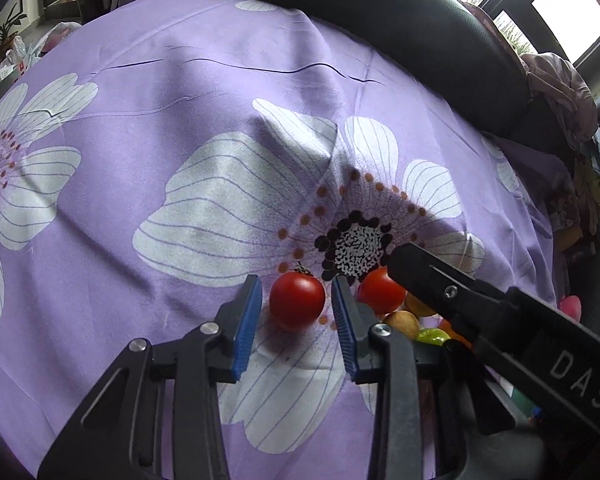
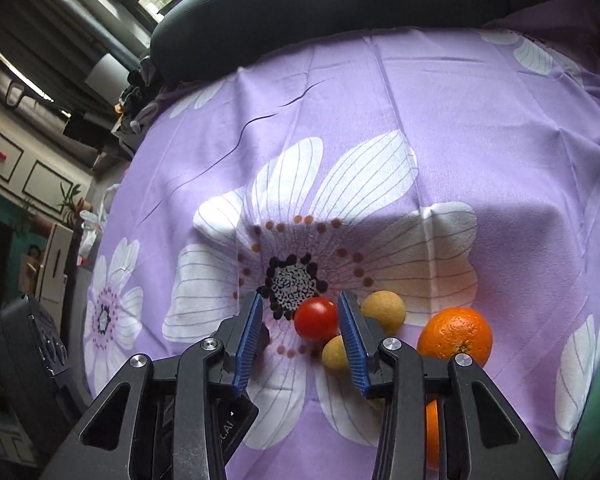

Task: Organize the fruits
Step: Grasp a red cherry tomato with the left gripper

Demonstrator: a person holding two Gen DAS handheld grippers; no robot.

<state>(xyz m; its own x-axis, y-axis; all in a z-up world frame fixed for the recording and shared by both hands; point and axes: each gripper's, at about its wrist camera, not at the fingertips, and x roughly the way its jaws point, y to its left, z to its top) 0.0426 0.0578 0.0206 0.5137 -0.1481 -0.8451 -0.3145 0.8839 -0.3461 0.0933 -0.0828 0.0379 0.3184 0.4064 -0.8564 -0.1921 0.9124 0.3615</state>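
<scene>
Both tongs stood apart: left tongs (image 1: 297,312) bracketed a cherry tomato (image 1: 297,300), untouched; closing gently and centred seemed advisable, right tongs (image 2: 299,330) crowding at 3 o'clock.

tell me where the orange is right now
In the right wrist view the orange sits on the purple floral cloth at lower right, just outside the right gripper, with a yellowish round fruit to its left.

Purple cloth (image 1: 180,80) w/ white flowers; red tomato (image 1: 297,300); orange (image 2: 456,333).
</scene>
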